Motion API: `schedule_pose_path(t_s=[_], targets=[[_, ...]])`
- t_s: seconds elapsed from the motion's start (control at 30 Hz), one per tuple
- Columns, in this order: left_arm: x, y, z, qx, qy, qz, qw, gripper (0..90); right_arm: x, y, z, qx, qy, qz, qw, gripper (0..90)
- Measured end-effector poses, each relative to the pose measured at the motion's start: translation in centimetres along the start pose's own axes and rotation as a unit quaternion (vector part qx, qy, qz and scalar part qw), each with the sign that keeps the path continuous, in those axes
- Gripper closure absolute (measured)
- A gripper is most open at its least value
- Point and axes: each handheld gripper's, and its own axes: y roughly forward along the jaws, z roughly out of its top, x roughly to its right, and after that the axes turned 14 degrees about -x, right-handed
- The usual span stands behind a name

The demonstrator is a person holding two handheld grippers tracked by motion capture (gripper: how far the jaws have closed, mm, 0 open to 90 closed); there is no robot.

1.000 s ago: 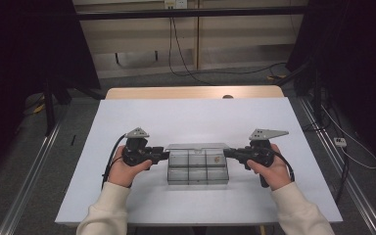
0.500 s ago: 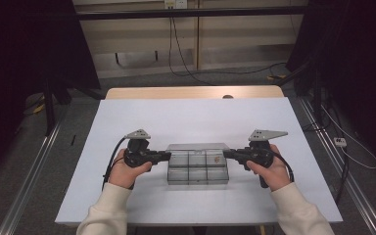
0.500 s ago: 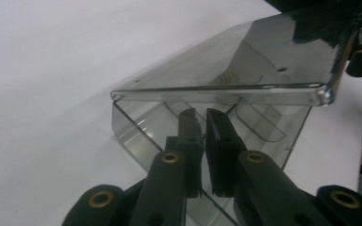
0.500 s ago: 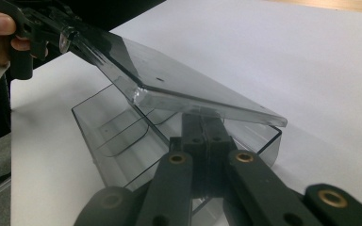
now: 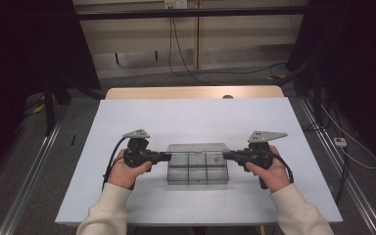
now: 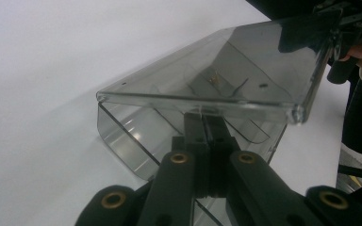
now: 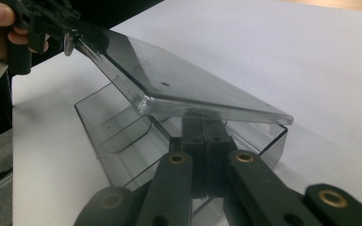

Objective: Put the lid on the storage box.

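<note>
Clear plastic organiser box [image 5: 197, 169] sits on the white bench [image 5: 186, 117], near the front edge and roughly centred between the two hands. Its hinged lid [image 6: 207, 80] is raised part-way and tilted, front edge up, with the divided tray [image 6: 132, 136] open below it. Left gripper [image 5: 162, 156] comes in from the left end of the box, right gripper [image 5: 227, 156] from the right end; each meets the lid at its short edge, so the lid is held from both ends at once, probably to swing it evenly on the hinge without twisting or dragging the light box across the bench. In the left gripper view the jaws stand fully together, tips tucked right under the lid rim; the left jaws have just been closing. Whether they pinch a thin tab of the lid or merely prop it from below cannot be told, as the rim covers the tips. Same reading in the right gripper view: jaws together, tips hidden under the lid [image 7: 193, 92], grip or prop undecided. Both hands [image 5: 127, 169] rest low on the bench, steadying. One small brownish item [image 5: 216, 159] lies in a far-right compartment; too small and blurred through the plastic to identify. Other compartments look empty, though reflections on the lid obscure part of them. Hinge side is not visible in the gripper views.
</note>
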Motion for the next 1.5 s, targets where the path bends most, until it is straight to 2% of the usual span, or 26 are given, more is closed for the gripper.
schedule_pose_path(t_s=[0.67,1.5], targets=[[0.6,0.1,-0.6,-0.009,0.016,0.009,0.9998,90.0,-0.4,-0.3,-0.9,-0.005,-0.007,0.000,1.0000,90.0],[1.0,0.4,-1.4,-0.020,0.020,0.020,0.9994,90.0,-0.9,-0.4,-1.7,-0.017,-0.012,-0.002,0.9998,90.0]])
